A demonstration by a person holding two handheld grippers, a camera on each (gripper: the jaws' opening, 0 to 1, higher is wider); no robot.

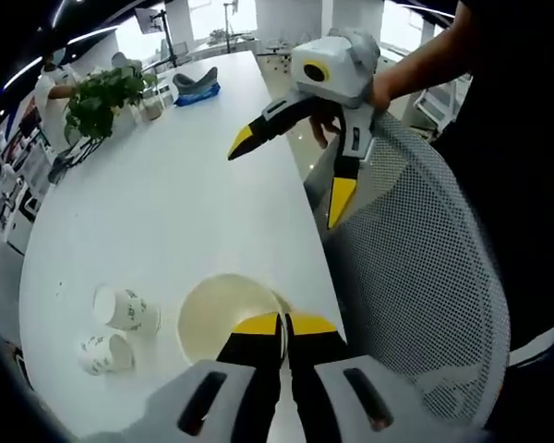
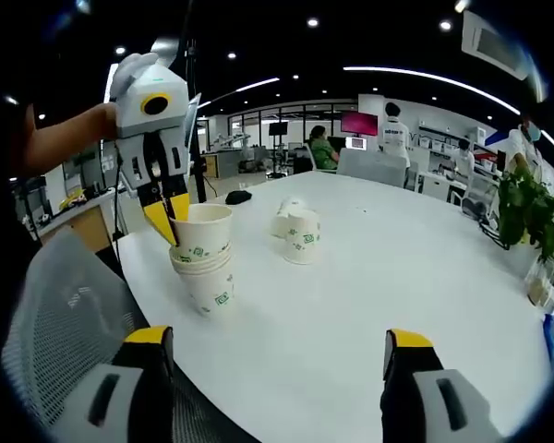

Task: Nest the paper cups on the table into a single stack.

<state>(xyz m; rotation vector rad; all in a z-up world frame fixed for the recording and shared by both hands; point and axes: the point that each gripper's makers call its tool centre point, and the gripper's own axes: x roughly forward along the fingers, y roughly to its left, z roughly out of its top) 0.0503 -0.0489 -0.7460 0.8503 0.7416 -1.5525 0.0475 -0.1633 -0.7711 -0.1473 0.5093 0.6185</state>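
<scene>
**Q:** Tongs first — how do they stand?

**A:** Left gripper (image 2: 171, 217) is clamped on the rim of the cup stack (image 2: 203, 258), which looks held just off the table (image 2: 369, 277) near its edge. Right gripper (image 1: 291, 175) hangs released, jaws spread wide, above the table edge beside a mesh chair (image 1: 425, 268).

**Q:** Which step is this?

**A:** Part-way, I judge: some cups are nested, two loose cups (image 2: 295, 226) wait further in, close together, one upright and the other seemingly on its side.

**Q:** And next?

**A:** Probably the free right gripper must reach past the stack, take a loose cup by its rim, and bring it squarely to the stack.
</scene>
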